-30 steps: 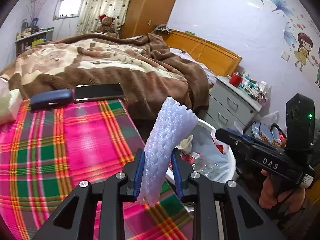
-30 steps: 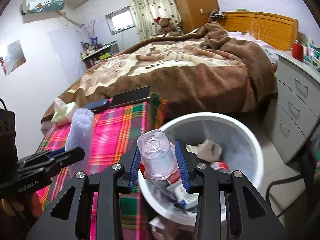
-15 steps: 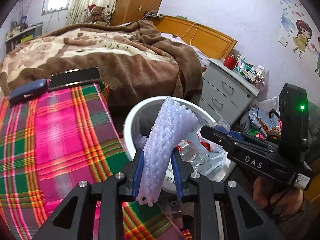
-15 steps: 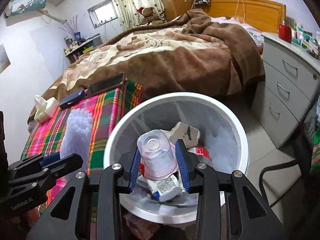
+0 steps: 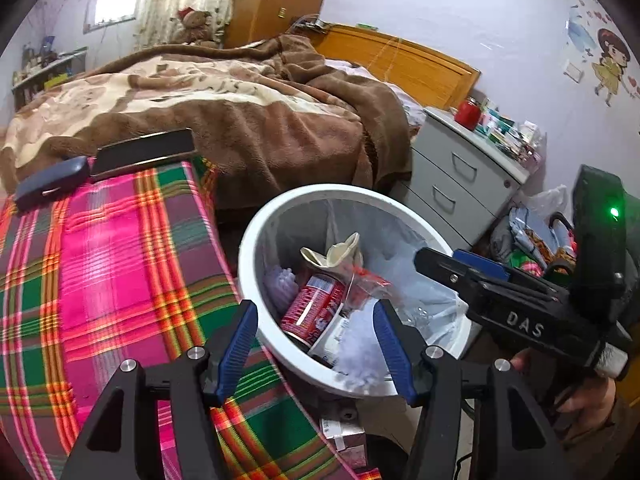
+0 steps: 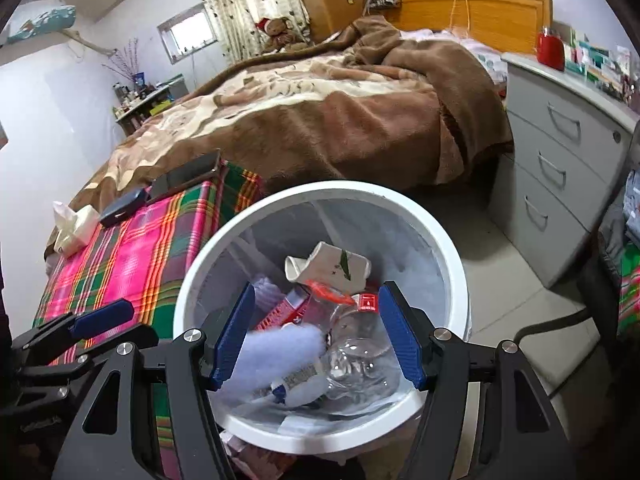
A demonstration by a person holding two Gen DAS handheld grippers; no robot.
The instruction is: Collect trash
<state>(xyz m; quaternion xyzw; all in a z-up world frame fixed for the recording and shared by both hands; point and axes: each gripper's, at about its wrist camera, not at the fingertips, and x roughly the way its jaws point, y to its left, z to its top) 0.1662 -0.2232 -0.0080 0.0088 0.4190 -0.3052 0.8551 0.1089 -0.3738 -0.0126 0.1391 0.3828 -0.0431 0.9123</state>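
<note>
While both tools hang over the white bin, the room spreads out beyond them: a bed under a brown blanket lies straight ahead, a grey drawer unit stands to the right, and a plaid cloth covers the table to the left of the left gripper. At the far end of that cloth lie a dark phone and a dark case, side by side and touching. The left gripper's jaws are spread wide with nothing between them; the right gripper is likewise spread and empty. Down in the bin, below both tools, the white foam sleeve lies blurred on top of the heap, next to the clear plastic cup. Around them sit a red can, a crushed paper cup and a clear liner bag. The bin's rim presses close against the table edge on the left, while bare floor opens between the bin and the drawers on the right.
</note>
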